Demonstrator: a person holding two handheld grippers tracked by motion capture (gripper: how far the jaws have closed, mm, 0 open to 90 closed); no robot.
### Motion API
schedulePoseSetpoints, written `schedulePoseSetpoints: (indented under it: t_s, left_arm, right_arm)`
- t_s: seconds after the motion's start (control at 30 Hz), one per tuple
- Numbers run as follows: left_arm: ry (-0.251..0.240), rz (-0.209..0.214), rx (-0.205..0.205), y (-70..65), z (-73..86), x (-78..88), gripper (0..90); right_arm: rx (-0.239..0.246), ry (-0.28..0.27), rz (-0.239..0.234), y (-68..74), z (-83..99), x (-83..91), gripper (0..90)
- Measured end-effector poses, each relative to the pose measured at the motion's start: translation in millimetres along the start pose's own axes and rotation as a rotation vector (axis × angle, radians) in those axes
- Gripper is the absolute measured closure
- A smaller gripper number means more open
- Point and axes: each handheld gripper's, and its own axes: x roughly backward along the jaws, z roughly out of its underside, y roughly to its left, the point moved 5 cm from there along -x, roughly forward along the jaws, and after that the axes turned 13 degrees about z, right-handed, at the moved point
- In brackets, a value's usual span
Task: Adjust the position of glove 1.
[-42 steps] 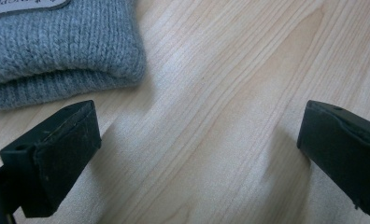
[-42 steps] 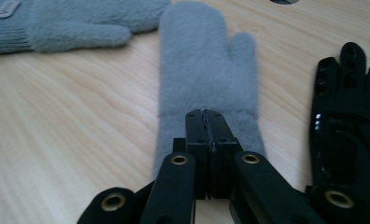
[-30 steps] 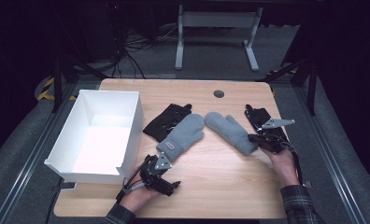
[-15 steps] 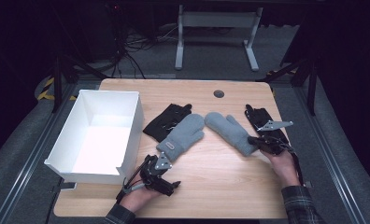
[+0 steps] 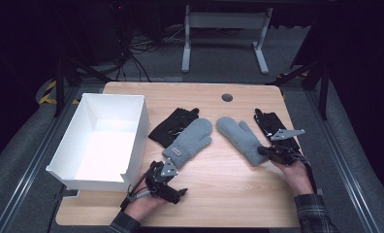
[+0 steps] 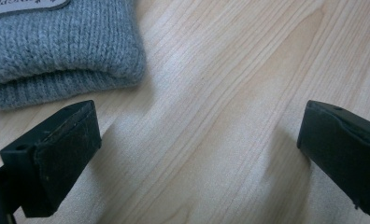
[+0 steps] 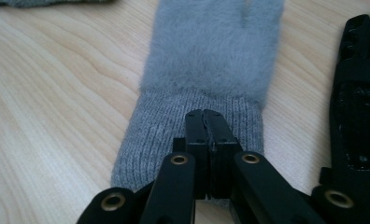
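The right grey mitten (image 7: pixel 206 84) lay flat on the pale wood bench (image 5: pixel 219 194), its body fuzzy, its cuff ribbed knit. The right gripper (image 7: pixel 205 123) sat low over that cuff with its fingers clenched together, apparently pinching the knit, though the contact was hard to make out. Its twin, the left grey mitten (image 6: pixel 57 51), lay just ahead of the left gripper (image 6: pixel 197 154), whose fingers stood released and wide over bare wood.

Black tool (image 7: pixel 205 122) (brass screws), plaid sleeve (image 5: pixel 312 218).
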Motion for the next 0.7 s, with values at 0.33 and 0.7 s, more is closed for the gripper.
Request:
schedulePoseSetpoints:
  t_s: [0.33, 0.7]
  left_arm:
    - [-0.001, 0.000, 0.000, 0.0, 0.0, 0.0, 0.1]
    - [0.000, 0.000, 0.000, 0.0, 0.0, 0.0, 0.1]
  right_arm:
    - [0.030, 0.008, -0.047, 11.9, 3.0, 6.8, 89.8]
    - [0.061, -0.005, -0.114, 29.9, -4.7, 3.3, 89.8]
